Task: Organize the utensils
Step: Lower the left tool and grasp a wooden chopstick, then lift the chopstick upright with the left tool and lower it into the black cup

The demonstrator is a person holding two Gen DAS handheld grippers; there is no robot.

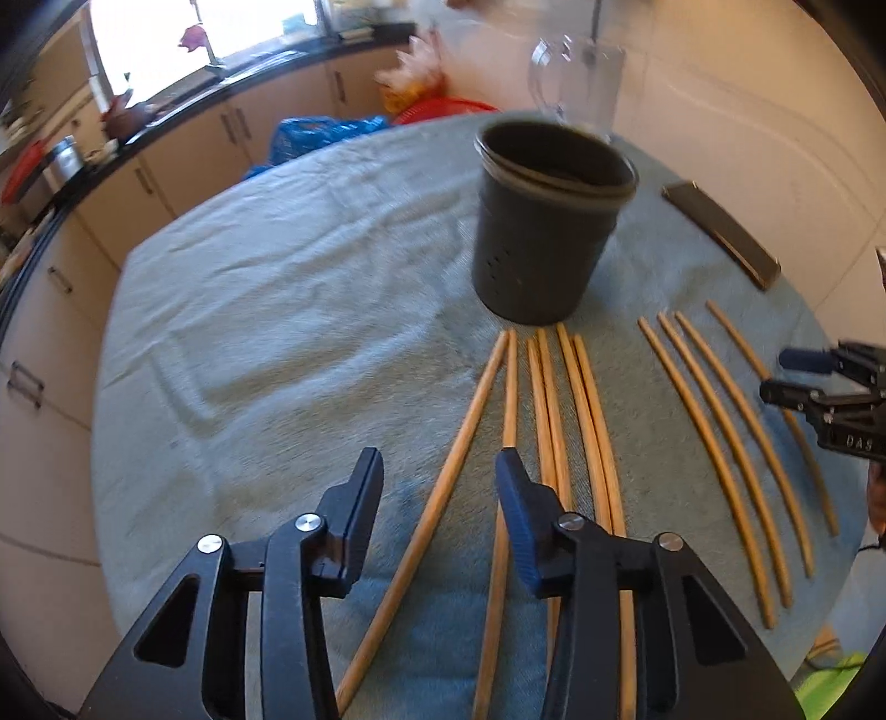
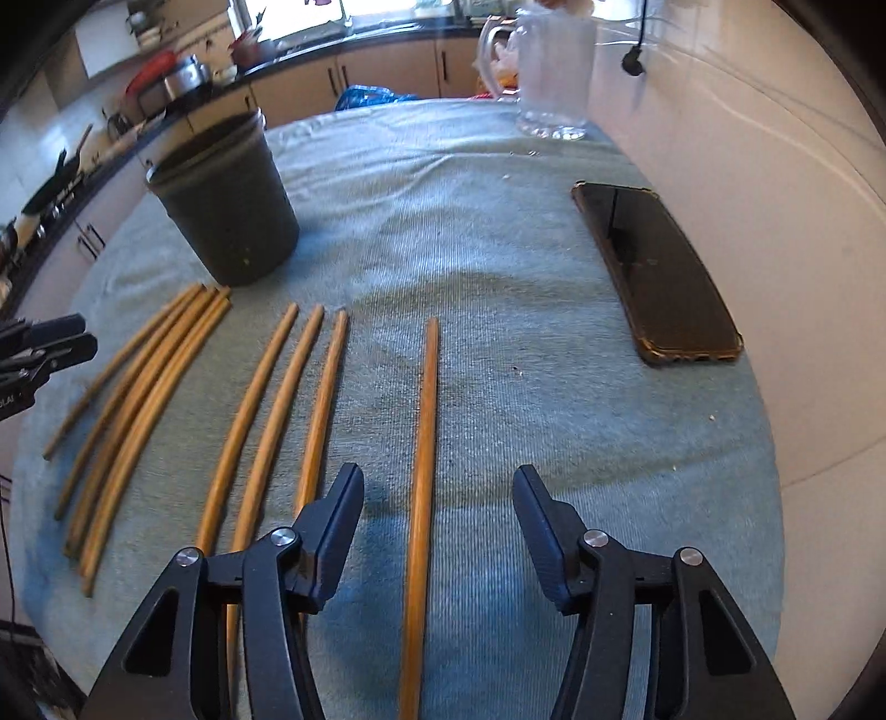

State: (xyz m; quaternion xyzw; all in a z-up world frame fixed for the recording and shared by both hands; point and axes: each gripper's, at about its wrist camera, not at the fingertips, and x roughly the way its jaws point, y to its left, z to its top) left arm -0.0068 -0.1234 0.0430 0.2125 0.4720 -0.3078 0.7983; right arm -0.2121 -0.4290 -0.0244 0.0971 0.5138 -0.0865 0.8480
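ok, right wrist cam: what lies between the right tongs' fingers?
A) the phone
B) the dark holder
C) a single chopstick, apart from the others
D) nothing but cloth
C: one lone chopstick runs up between the open fingers of the right tongs, not yet pinched; the phone lies off to the right and the dark holder stands at far left.

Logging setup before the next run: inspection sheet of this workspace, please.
Surface: table under a grey-blue towel, wrinkled.
Job's things: ten wooden chopsticks lying flat in front of the upright dark holder.
Clutter: phone, clear jug.
Grippers: left gripper jaws astride the leftmost chopstick, not touching; right gripper jaws astride the rightmost chopstick, not touching.
Cables: black cord hanging at wall.
Surroundings: kitchen counter, window.
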